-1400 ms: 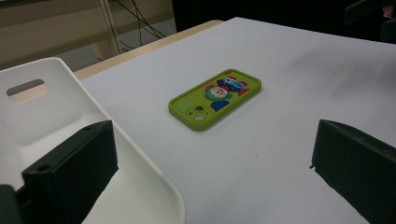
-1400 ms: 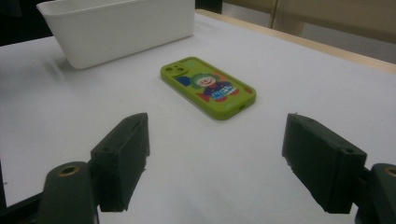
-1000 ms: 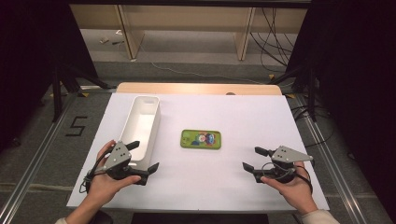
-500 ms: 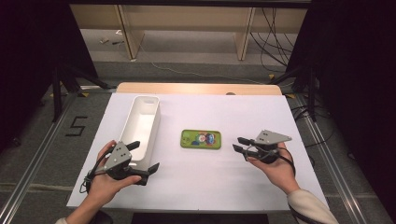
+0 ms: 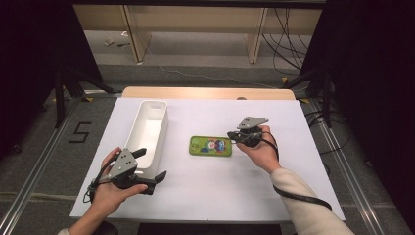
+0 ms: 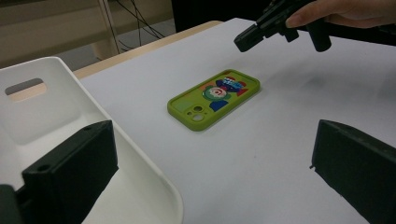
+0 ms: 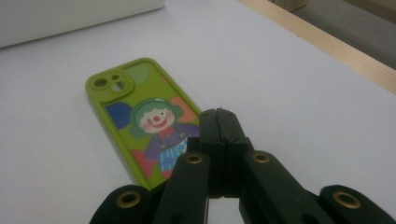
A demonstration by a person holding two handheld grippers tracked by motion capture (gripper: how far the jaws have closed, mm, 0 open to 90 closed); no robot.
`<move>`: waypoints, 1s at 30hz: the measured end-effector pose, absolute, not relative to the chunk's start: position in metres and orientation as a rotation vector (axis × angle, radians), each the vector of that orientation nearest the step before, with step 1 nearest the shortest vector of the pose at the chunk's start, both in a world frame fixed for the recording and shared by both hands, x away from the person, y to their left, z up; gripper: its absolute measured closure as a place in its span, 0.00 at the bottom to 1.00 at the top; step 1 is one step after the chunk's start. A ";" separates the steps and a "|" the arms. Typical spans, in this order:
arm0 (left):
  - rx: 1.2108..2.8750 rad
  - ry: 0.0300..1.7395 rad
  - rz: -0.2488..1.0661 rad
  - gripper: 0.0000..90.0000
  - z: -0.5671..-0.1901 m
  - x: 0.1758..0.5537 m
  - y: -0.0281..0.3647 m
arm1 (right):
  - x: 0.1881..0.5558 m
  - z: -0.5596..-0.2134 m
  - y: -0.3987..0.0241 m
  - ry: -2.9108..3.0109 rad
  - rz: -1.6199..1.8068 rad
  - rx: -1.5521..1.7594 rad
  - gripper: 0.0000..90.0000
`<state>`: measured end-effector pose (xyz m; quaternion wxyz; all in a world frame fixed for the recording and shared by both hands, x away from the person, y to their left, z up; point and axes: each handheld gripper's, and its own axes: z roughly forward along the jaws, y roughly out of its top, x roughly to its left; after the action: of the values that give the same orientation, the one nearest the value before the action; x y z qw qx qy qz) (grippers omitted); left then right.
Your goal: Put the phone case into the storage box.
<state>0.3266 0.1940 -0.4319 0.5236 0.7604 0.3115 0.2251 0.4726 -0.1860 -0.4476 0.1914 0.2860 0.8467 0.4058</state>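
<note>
Done: right gripper [image 5: 233,138], jaws just clenched on nothing, at green clown-print phone case [image 5: 210,146]
Left: grasping case; left gripper [image 5: 149,165] released

White table [image 5: 274,191] with green phone case [image 5: 210,146] and white bin [image 5: 149,128]

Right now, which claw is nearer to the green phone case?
Right. The right claw hangs shut at the green phone case's right end; the left claw stays apart beside the white bin.
</note>
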 end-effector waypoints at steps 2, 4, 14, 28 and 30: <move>1.820 0.746 0.538 0.00 -0.432 0.327 0.194 | 0.480 -0.450 -0.182 2.383 1.123 0.811 1.00; 1.822 0.745 0.537 0.00 -0.432 0.327 0.194 | 0.484 -0.451 -0.181 2.387 1.111 0.813 1.00; 1.819 0.749 0.534 0.00 -0.432 0.327 0.194 | 0.515 -0.464 -0.172 2.384 1.063 0.911 1.00; 1.819 0.749 0.531 0.00 -0.432 0.327 0.194 | 0.525 -0.481 -0.167 2.436 0.970 0.930 1.00; 1.818 0.749 0.530 0.00 -0.432 0.327 0.194 | 0.524 -0.482 -0.166 2.453 0.957 0.925 1.00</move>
<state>0.3269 0.1945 -0.4323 0.5247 0.7600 0.3131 0.2216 0.5240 -0.1658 -0.4824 0.1744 0.3263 0.8654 0.3378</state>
